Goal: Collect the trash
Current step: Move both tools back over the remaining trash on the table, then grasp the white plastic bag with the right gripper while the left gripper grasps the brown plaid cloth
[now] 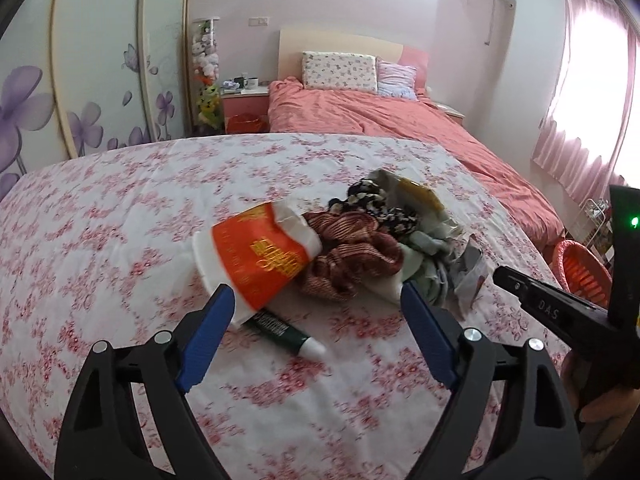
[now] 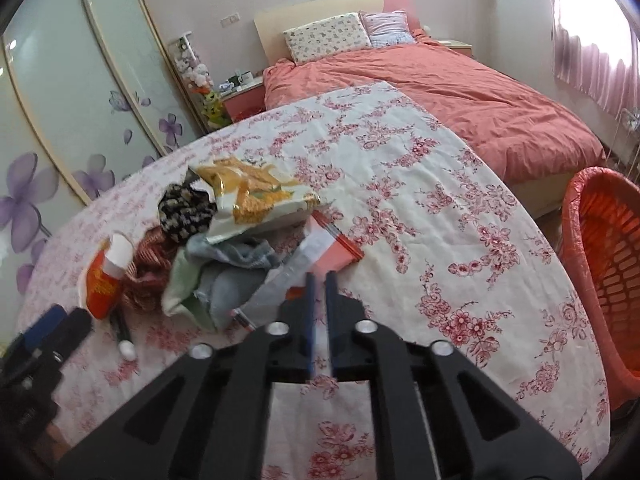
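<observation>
Two jaws: my left gripper (image 1: 316,294) gapes wide around the orange cup (image 1: 260,252) at centre frame; right gripper (image 2: 319,280) nearly closed, empty, over the bench (image 2: 440,240).

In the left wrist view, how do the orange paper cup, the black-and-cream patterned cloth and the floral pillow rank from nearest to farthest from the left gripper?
1. Orange paper cup, at the tip of the left gripper's left finger.
2. Black-and-cream patterned cloth, behind the pile, right of centre.
3. Floral pillow, far off on the bed.
</observation>
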A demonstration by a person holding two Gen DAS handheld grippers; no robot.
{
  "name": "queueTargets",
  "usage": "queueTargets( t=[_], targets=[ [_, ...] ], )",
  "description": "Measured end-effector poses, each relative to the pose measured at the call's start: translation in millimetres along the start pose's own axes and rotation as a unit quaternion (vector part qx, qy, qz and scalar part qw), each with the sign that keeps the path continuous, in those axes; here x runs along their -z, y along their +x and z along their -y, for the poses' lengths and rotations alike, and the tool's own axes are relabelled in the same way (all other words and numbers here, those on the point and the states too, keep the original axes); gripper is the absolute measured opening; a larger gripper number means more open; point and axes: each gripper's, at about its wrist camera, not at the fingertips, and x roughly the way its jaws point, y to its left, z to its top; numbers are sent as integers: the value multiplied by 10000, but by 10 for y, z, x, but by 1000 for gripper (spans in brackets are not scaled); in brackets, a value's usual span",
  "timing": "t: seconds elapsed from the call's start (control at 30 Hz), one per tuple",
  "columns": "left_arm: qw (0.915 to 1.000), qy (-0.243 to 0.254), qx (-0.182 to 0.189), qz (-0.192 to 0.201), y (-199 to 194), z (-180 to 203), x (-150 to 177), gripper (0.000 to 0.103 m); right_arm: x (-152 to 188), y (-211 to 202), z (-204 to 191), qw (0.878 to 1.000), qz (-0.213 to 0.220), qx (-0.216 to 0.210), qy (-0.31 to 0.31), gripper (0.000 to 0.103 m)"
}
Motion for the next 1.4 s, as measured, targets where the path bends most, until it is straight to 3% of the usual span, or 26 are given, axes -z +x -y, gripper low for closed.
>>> queueTargets(
  t=[0.07, 0.33, 0.47, 0.6, 0.97, 1.1, 1.23, 1.4],
  targets=[
    [10000, 21, -20, -22, 14, 35, 1, 84, -31, 12, -39, 10000, 46, 50, 28, 35],
    [9999, 18, -17, -128, 67, 64, 23, 84, -84, 271, -202, 9981, -144, 564, -186, 38],
    [9999, 20, -3, -141, 75, 65, 38, 83, -35, 227, -103, 9974, -145, 656, -279, 18],
    [9999, 30, 29, -135, 102, 83, 36, 81, -2, 113, 98, 9979, -152, 592, -213, 7],
    [9997, 209, -7, -128, 278, 353, -107, 71, 73, -228, 435, 9990, 43, 448, -3, 7],
    [9988, 334, -158, -329, 454, 431, -151, 58, 109, -260, 486, 9993, 26, 384, 40, 7],
    [9972, 402, -271, -573, 598, 450, -111, 55, 150, -293, 544, 9993, 2, 353, 84, 7],
    [9978, 288, -6, -599, 608, 420, -124, 18, 170, -364, 596, 9993, 44, 356, 133, 7]
  ],
)
